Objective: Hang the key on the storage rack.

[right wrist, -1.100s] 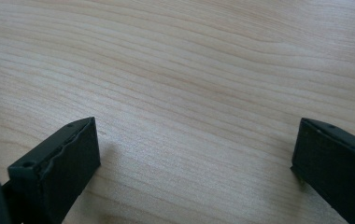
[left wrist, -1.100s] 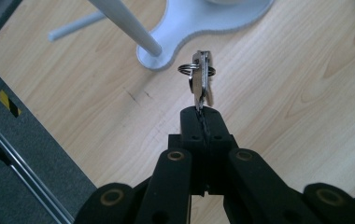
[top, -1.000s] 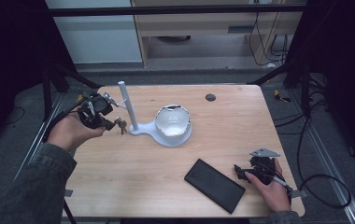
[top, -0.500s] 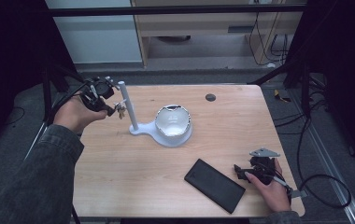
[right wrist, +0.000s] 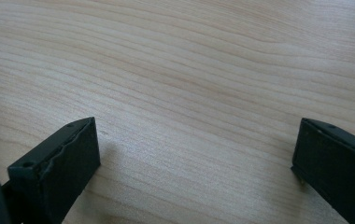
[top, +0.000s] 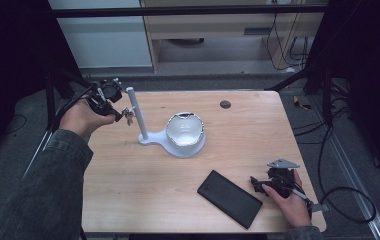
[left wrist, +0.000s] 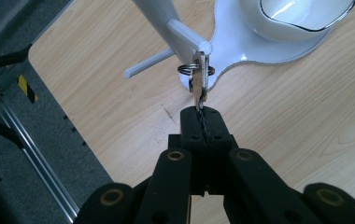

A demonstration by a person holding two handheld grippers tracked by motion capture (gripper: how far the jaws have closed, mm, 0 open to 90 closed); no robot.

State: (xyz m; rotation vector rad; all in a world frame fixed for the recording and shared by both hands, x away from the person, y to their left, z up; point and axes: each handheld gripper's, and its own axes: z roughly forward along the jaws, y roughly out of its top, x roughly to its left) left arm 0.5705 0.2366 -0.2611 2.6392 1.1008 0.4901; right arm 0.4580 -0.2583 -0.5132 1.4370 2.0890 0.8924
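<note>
My left gripper [left wrist: 200,114] is shut on a small metal key [left wrist: 199,81], gripping its blade. The key's ring [left wrist: 195,70] sits right at the tip of a white peg [left wrist: 187,37]; I cannot tell whether the ring is around it. The peg juts from the upright post [top: 135,112] of a white stand. In the high view the left gripper [top: 120,116] holds the key [top: 128,116] just left of the post. A white bowl [top: 184,130] rests on the stand's base. My right gripper [top: 255,184] lies on the table, open, with bare wood between its fingers [right wrist: 63,158].
A black phone [top: 229,198] lies flat just left of the right gripper. A small dark round disc [top: 225,104] sits near the table's far edge. The table's left edge [left wrist: 49,79] and a metal rail below it are close to the left hand.
The left hand has carried the key away from the person and upward, from beside the stand's base to the peg on the post. The right hand has stayed still.
</note>
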